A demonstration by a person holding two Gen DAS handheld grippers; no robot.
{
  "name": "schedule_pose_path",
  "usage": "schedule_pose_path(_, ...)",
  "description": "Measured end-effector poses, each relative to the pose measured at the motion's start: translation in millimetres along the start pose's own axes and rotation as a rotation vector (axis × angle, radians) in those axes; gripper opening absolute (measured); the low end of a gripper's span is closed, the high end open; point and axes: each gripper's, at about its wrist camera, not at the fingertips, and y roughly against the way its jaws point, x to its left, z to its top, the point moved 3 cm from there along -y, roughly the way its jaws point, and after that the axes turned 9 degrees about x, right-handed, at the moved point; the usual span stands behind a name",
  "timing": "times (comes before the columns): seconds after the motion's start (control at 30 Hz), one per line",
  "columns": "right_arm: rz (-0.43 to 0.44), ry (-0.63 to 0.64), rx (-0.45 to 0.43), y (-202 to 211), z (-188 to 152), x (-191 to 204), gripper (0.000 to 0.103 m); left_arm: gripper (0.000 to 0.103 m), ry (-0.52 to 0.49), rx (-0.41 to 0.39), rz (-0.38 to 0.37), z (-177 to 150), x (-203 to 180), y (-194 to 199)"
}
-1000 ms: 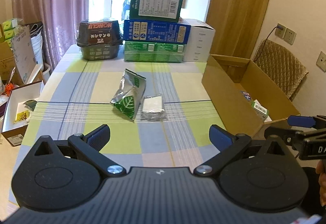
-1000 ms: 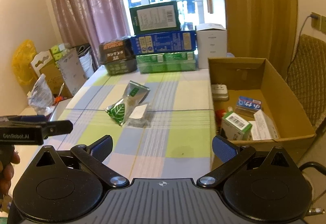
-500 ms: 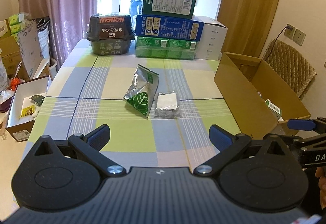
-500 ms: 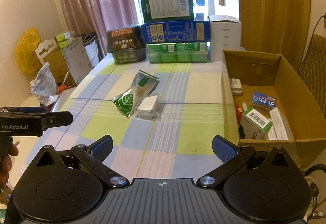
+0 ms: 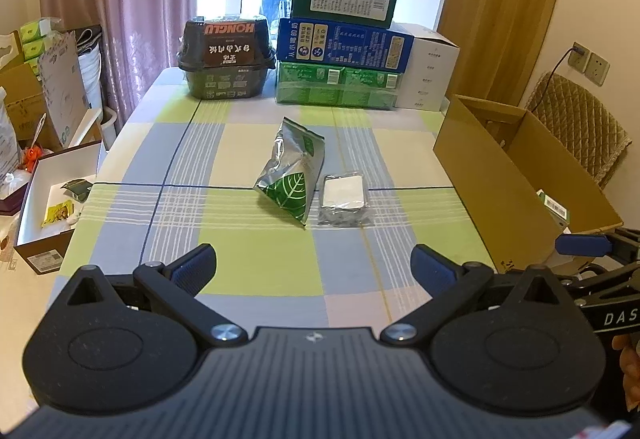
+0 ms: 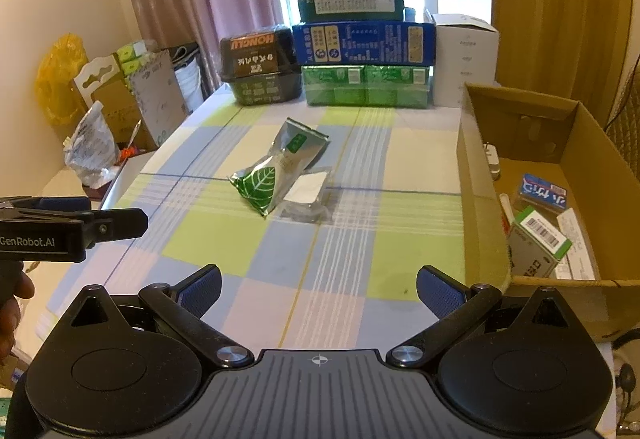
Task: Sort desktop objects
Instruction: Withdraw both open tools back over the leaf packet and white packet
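Grippers first: my left gripper hangs low over the near edge of the table with its jaws spread wide and nothing between them. My right gripper is the same, released and empty, held over the near right part of the checked cloth.

Out in the middle of the table lies a foil pouch with a green leaf on its near end, tilted so its top points away from me. Just beside it on the right, touching or nearly so, sits a small clear packet with a white card inside. In the right view the pouch overlaps the packet at one edge.

At the right edge of the table stands an open carton. Inside I can see a green and white box with a barcode, a blue pack, some white paper and a white plug-like thing by the far wall.

Along the far end of the table are a dark bowl pack, a stack of boxes in green, blue and dark green, and a white box.

Both grippers are well short of the pouch and packet.
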Motion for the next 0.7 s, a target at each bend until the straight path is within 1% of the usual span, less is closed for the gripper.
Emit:
schedule_pose_path(0.4, 0.013, 0.015, 0.033, -27, 6, 8, 0.101, 0.102, -0.017, 0.027, 0.014, 5, 15, -18)
schedule_pose_path(0.57, 0.015, 0.022, 0.036, -47, 17, 12, 0.101, 0.102, -0.034, 0.049, 0.032, 13, 28, -36)
schedule_pose_path(0.7, 0.015, 0.022, 0.022, -70, 29, 16, 0.101, 0.102, -0.044, 0.062, 0.054, 21, 40, -57)
